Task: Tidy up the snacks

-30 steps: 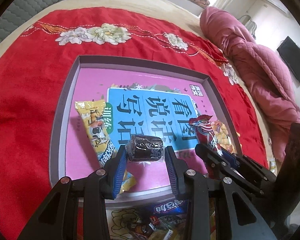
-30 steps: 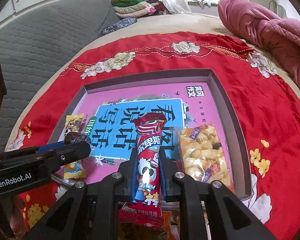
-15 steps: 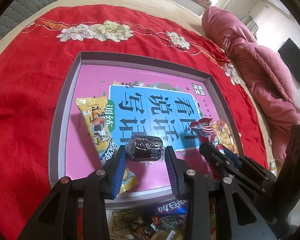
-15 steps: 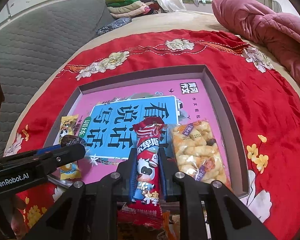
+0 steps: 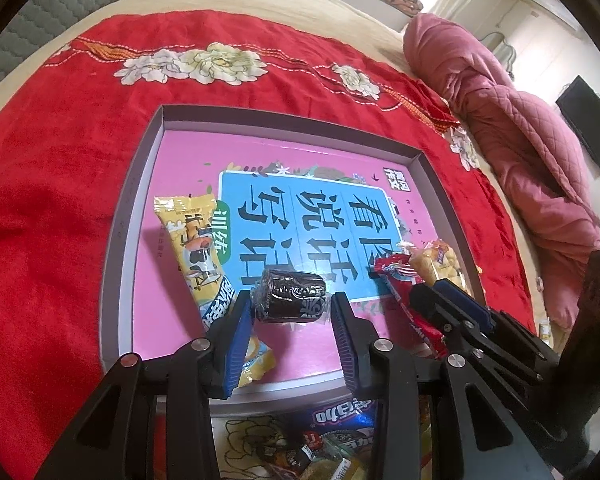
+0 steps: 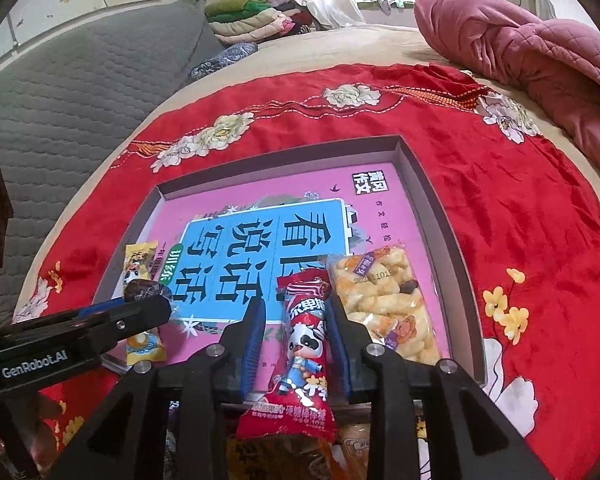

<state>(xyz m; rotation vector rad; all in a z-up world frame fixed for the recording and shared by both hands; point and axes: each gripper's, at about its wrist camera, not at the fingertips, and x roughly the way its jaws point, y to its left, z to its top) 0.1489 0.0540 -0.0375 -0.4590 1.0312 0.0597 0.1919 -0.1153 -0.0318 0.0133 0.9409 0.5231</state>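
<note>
Snacks — dark roll [image 5: 288,295] in left gripper [image 5: 292,312] (right gripper [image 6: 296,320] opening).

- my left gripper [image 5: 292,314] is black, angular plastic with ribbed blue finger pads and silver screws.
- my right gripper [image 6: 296,322] matches; white "genrobot.ai" lettering marks the left one's side.

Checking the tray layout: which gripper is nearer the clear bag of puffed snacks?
Right. The right gripper sits just beside the puffed snack bag; the left gripper is farther off, across the red stick pack.
</note>
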